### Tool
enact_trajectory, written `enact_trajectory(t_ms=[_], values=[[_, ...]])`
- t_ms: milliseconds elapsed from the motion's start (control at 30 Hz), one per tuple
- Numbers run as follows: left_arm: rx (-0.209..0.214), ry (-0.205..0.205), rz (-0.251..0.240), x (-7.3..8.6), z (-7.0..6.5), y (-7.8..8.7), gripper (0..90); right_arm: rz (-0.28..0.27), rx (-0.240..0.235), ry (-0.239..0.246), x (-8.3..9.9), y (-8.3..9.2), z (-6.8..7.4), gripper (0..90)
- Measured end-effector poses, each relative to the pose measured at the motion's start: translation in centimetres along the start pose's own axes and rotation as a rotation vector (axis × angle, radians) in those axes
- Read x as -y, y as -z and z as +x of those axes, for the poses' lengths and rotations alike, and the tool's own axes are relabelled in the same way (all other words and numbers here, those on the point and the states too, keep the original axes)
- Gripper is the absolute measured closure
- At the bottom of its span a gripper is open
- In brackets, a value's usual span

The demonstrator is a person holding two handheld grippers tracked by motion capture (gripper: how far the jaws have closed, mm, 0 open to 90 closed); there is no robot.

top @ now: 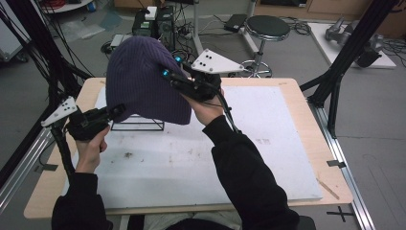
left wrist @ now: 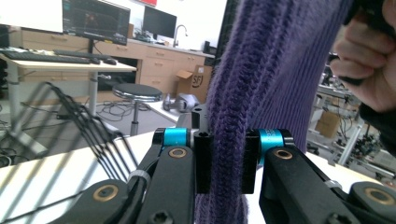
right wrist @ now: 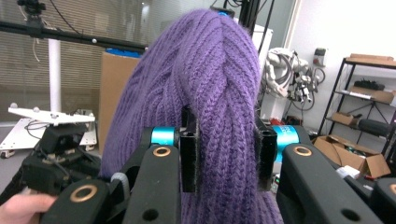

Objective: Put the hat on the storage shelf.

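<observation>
A purple knit beanie (top: 143, 76) is held up above the bench (top: 297, 124), over a black wire stand (top: 139, 125). Its lower left edge is pinched by the left gripper (top: 117, 111), jaws closed on the knit. Its right side is clamped by the right gripper (top: 171, 67), a thick fold pressed between both jaws.
</observation>
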State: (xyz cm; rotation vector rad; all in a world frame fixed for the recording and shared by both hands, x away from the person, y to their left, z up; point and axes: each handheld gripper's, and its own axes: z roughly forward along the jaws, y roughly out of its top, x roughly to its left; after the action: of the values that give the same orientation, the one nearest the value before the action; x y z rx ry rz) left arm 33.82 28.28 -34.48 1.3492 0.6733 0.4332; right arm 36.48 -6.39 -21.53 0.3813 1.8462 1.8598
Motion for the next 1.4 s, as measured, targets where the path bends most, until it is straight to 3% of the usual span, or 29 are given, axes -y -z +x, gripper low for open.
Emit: enact_trajectory(t_ms=[200,500,667,733,967,1033,1167,1233,1400], values=[[-0.04,0.026,0.01,-0.6,1.9,-0.2,81.3,0.031,0.029,-0.008,0.1,-2.0,-0.4,71.0],[-0.096,0.045,0.003,-2.4,3.4,0.2,81.3,0.067,0.066,-0.011,-0.8,-4.4,-1.3,71.0],[-0.094,0.097,-0.043,-3.7,3.9,0.3,81.2,0.066,0.082,-0.027,-1.2,-5.5,-1.7,70.7],[-0.119,0.085,-0.034,-4.2,4.2,0.1,81.2,0.059,0.082,-0.056,-1.3,-5.8,-2.0,70.7],[-0.196,0.089,-0.016,-5.1,5.4,-0.9,81.2,0.084,0.126,-0.08,-0.5,-7.1,-3.0,70.6],[-0.197,0.095,-0.019,-5.1,5.4,-1.2,81.2,0.089,0.145,-0.073,-0.3,-7.3,-3.2,70.5],[-0.207,0.068,0.008,-4.8,5.2,-1.8,81.2,0.095,0.169,-0.084,-0.1,-7.4,-3.7,70.5],[-0.212,0.054,0.028,-4.6,5.2,-1.9,81.2,0.106,0.168,-0.086,0.0,-7.4,-3.8,70.3],[-0.221,0.057,0.023,-3.9,5.4,-1.5,81.0,0.12,0.153,-0.071,0.2,-7.4,-3.4,70.0]])
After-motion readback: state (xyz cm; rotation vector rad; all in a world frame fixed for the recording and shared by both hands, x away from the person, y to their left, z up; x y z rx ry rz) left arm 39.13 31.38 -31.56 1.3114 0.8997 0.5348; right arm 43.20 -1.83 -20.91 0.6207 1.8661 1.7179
